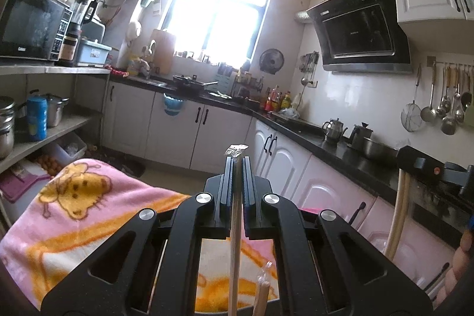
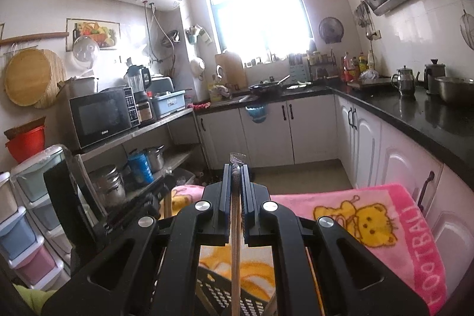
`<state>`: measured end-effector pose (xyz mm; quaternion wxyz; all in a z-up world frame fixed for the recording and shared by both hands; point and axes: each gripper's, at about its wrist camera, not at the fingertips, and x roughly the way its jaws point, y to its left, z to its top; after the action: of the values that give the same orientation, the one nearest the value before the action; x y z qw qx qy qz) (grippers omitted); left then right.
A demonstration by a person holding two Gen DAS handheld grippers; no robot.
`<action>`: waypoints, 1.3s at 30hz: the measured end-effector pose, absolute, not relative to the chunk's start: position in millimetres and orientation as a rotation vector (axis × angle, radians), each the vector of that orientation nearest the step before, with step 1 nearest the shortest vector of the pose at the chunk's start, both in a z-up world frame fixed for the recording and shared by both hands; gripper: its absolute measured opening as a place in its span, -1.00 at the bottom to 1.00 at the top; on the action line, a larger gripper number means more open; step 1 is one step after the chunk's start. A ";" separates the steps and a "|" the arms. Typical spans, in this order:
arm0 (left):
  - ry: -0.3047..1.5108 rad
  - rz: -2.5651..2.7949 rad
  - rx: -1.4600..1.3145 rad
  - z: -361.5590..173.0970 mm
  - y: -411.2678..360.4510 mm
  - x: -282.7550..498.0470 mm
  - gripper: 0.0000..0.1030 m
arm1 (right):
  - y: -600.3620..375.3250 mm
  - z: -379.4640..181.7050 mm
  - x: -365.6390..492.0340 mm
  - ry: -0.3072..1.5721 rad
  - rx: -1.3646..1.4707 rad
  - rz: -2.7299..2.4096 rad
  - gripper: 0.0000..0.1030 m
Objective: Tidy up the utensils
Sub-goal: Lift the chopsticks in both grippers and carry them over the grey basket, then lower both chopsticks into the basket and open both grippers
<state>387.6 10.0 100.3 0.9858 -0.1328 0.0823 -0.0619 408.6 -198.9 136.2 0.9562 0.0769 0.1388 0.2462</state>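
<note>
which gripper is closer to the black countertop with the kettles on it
Right. The right gripper has the black countertop close on its right side. The left gripper sees the right one between itself and that counter.

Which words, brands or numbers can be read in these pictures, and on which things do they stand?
"FOOTBALL": on the pink border of the blanket.
Brand on the microwave: too blurred to read.
Brand on the range hood: too small to read.
Print on the clear wrapper in the left tongs: too small to read.
</note>
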 end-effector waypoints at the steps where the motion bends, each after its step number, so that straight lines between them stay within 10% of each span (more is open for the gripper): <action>1: 0.171 -0.127 -0.269 98.6 10.7 387.5 -0.98 | -196.5 133.9 409.8 0.285 0.148 0.497 -0.88; 22: 0.278 -0.170 -0.296 75.5 25.5 363.1 -0.97 | -207.7 75.4 393.9 0.401 0.145 0.480 -0.88; 39: 0.375 -0.198 -0.299 77.8 27.0 333.8 -0.36 | -226.3 69.4 371.3 0.494 0.175 0.489 -0.68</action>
<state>333.8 27.0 77.8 0.9665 -0.1478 0.1855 -0.0977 371.3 -226.3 69.4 0.9365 0.0854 0.2416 0.2395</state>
